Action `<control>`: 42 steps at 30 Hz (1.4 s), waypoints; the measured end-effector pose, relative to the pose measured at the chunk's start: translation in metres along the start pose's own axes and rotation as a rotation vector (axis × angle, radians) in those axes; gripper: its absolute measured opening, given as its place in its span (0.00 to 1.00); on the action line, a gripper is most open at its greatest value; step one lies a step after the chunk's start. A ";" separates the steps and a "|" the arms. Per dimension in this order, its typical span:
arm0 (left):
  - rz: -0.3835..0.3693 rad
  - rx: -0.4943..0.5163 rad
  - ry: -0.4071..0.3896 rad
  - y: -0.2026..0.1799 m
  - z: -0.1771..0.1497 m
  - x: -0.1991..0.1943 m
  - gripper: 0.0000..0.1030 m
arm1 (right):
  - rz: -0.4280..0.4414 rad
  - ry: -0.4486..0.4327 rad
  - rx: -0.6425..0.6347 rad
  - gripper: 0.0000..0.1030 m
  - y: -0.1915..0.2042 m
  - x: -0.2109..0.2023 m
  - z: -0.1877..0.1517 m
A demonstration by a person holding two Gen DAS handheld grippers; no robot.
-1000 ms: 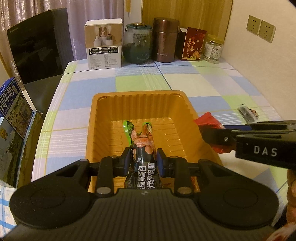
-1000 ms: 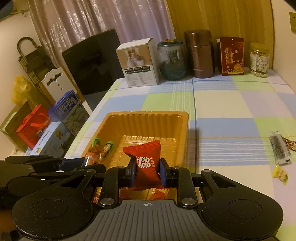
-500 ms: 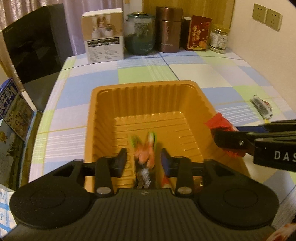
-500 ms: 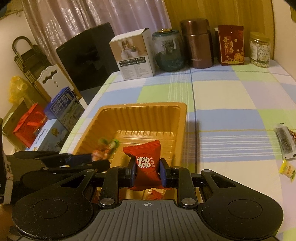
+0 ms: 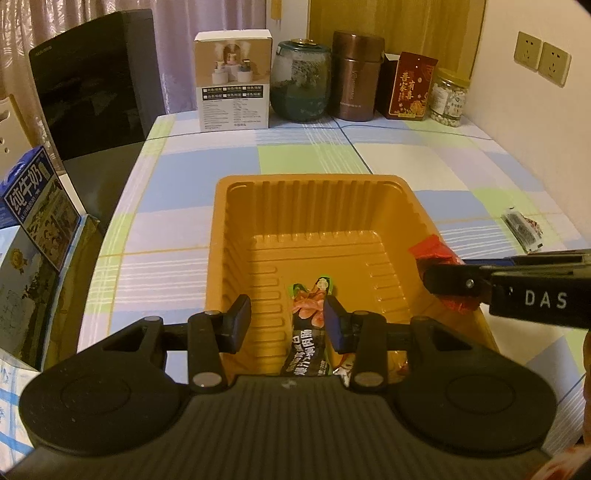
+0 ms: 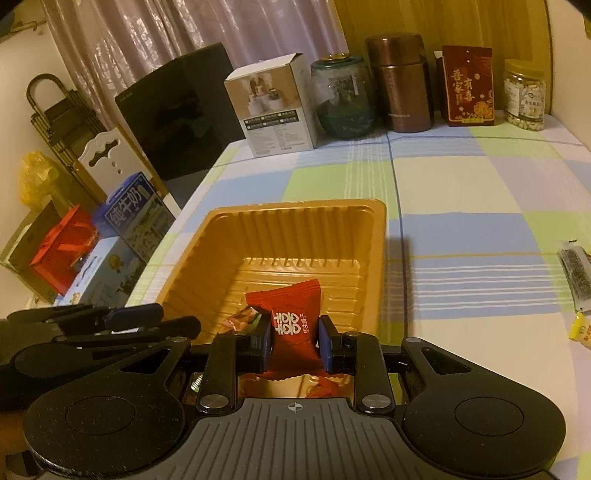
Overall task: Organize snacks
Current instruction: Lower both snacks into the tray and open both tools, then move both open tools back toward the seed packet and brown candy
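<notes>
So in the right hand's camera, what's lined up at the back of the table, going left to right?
White box → green glass jar → brown canister → red packet → clear jar of nuts.

My view: checked tablecloth (image 5: 207,236) under warm dim light; pale curtains (image 6: 155,40), wooden panel (image 5: 399,22), wall sockets (image 5: 541,57) on cream wall.

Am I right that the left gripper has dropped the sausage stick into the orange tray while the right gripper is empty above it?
Not quite. The right gripper is not empty: the right wrist view shows its fingers shut on a red candy packet. The rest holds: the left gripper has just been opening, and the sausage stick lies in the orange tray.
</notes>
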State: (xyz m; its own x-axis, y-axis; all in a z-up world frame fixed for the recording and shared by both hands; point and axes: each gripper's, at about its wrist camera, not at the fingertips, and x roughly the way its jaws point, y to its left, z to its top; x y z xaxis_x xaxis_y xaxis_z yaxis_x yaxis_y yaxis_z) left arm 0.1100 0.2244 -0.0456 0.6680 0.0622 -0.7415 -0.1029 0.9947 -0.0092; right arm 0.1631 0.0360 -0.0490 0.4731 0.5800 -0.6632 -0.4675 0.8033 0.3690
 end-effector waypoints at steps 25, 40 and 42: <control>0.004 -0.039 -0.066 -0.031 -0.018 -0.077 0.77 | -0.084 -0.080 0.144 0.53 -0.031 -0.099 -0.033; -0.022 -0.054 -0.085 -0.081 -0.039 -0.122 0.83 | -0.172 -0.154 0.126 0.53 -0.046 -0.179 -0.059; -0.023 -0.044 -0.090 -0.089 -0.041 -0.123 0.85 | -0.182 -0.156 0.128 0.53 -0.050 -0.186 -0.063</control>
State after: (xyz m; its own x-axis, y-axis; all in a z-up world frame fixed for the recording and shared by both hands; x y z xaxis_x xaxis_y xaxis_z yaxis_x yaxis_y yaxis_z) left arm 0.0068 0.1249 0.0193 0.7335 0.0489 -0.6779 -0.1181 0.9914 -0.0564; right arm 0.0521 -0.1206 0.0148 0.6548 0.4300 -0.6215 -0.2703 0.9012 0.3388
